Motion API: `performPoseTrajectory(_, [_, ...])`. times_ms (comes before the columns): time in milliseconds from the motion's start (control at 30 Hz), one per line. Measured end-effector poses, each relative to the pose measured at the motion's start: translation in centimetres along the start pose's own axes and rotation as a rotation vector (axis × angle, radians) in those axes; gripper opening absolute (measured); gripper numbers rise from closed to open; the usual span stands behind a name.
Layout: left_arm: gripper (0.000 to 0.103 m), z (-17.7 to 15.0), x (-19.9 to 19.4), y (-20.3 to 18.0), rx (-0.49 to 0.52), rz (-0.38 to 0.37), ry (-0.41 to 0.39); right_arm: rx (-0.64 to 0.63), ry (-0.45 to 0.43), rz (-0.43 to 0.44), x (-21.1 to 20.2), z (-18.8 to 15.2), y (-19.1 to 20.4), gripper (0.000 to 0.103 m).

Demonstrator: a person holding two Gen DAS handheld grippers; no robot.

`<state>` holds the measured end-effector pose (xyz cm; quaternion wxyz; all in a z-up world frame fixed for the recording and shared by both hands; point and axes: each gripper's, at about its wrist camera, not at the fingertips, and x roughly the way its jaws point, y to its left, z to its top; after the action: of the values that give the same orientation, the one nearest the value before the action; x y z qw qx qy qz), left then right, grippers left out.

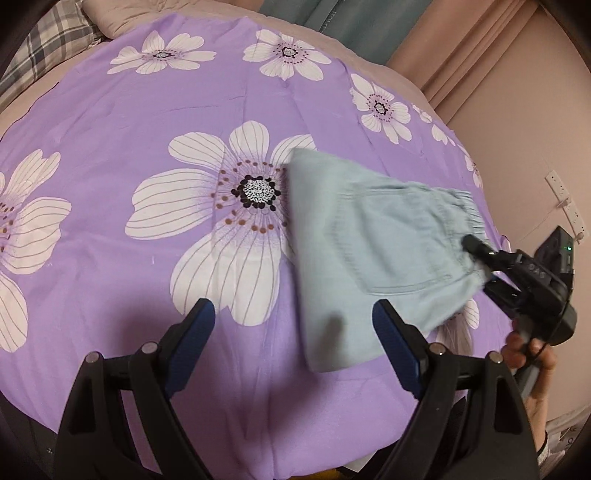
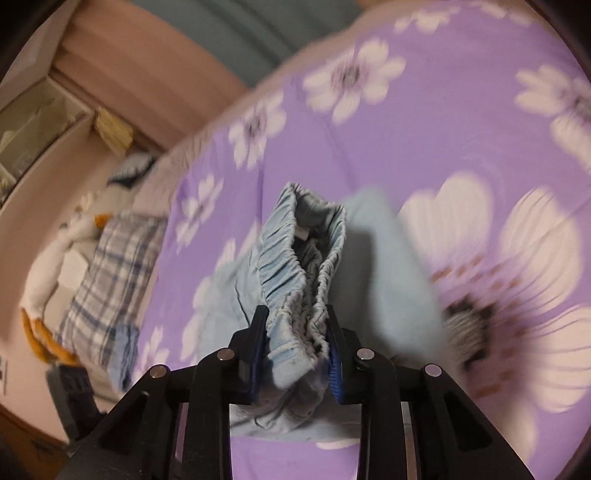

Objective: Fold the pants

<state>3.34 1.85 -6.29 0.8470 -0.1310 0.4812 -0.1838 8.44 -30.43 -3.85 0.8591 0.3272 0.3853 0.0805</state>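
Light blue pants (image 1: 373, 243) lie folded on the purple flowered bedspread (image 1: 147, 103), back pocket up, elastic waistband at the right. My right gripper (image 1: 476, 258) is shut on the waistband and lifts that end. In the right wrist view the bunched waistband (image 2: 295, 280) sits pinched between the right gripper's (image 2: 293, 325) blue pads. My left gripper (image 1: 291, 317) is open and empty, just above the bedspread at the pants' near left edge.
A plaid pillow (image 1: 55, 33) lies at the bed's far left corner; it also shows in the right wrist view (image 2: 107, 273) beside a white stuffed toy (image 2: 55, 266). A pink wall with a power strip (image 1: 565, 199) is to the right.
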Motion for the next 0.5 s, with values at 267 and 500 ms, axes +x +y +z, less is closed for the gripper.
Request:
performPoseTrajectory(267, [0.087,0.3,1.5,0.2,-0.028,-0.014,0.029,0.114,0.048,-0.109,3.1,-0.4,-6.4,0.033])
performPoseTrajectory(500, [0.086,1.8,1.5,0.6,-0.034,-0.012,-0.001,0.088,0.037,-0.088,0.7,0.3,-6.0,0.057])
